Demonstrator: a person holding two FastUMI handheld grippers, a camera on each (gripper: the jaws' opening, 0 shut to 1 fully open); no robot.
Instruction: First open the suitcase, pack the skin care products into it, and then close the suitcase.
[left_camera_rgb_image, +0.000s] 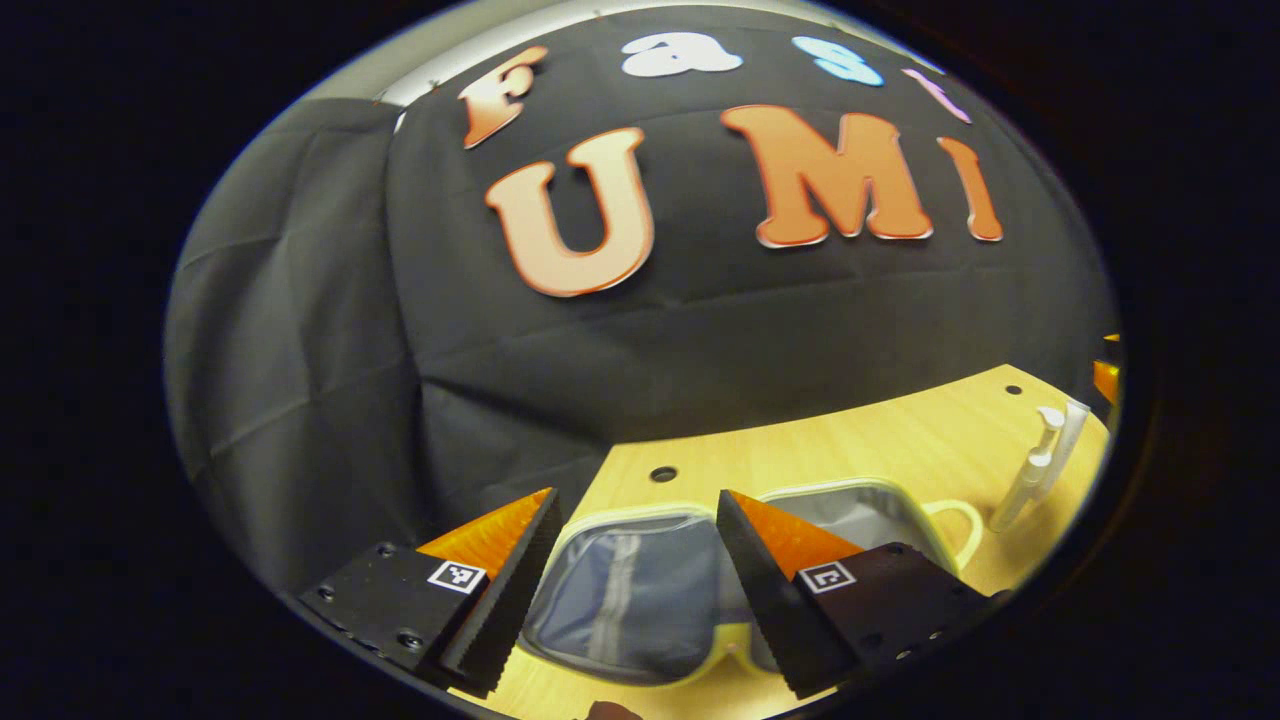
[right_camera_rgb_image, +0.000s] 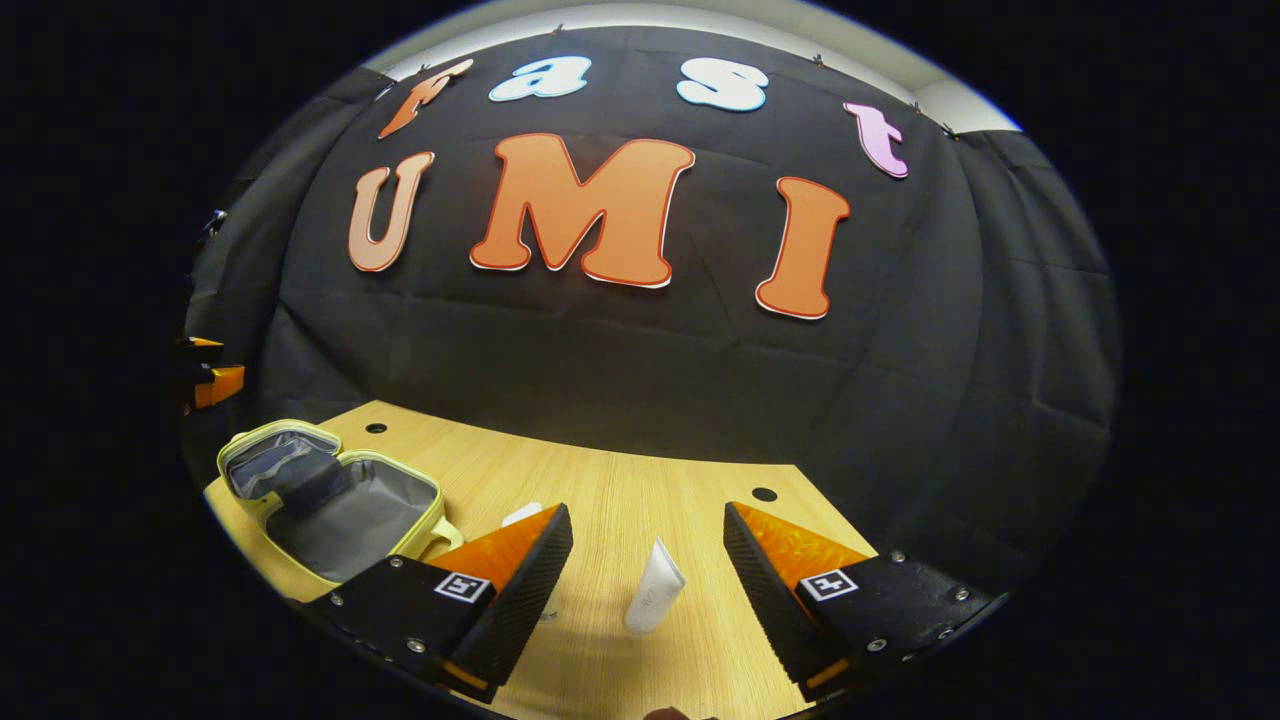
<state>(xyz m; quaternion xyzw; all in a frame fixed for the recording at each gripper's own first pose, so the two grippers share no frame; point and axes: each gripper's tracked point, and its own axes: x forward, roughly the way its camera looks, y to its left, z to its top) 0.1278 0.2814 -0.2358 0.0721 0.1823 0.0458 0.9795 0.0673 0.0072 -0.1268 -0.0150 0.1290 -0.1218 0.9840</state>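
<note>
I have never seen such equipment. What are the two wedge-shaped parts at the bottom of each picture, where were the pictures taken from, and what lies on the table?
A person holds a simple two-finger gripper in each hand. A small camera rides on each gripper and looks forward along its fingers, so the wedges are those fingers. In the left gripper view, the left gripper is open above a suitcase, which lies opened on the wooden table; two white bottles stand further off. In the right gripper view, the right gripper is open, with a white tube on the table between its fingers. Neither gripper holds anything. The black cloth behind is the booth's wall.
</note>
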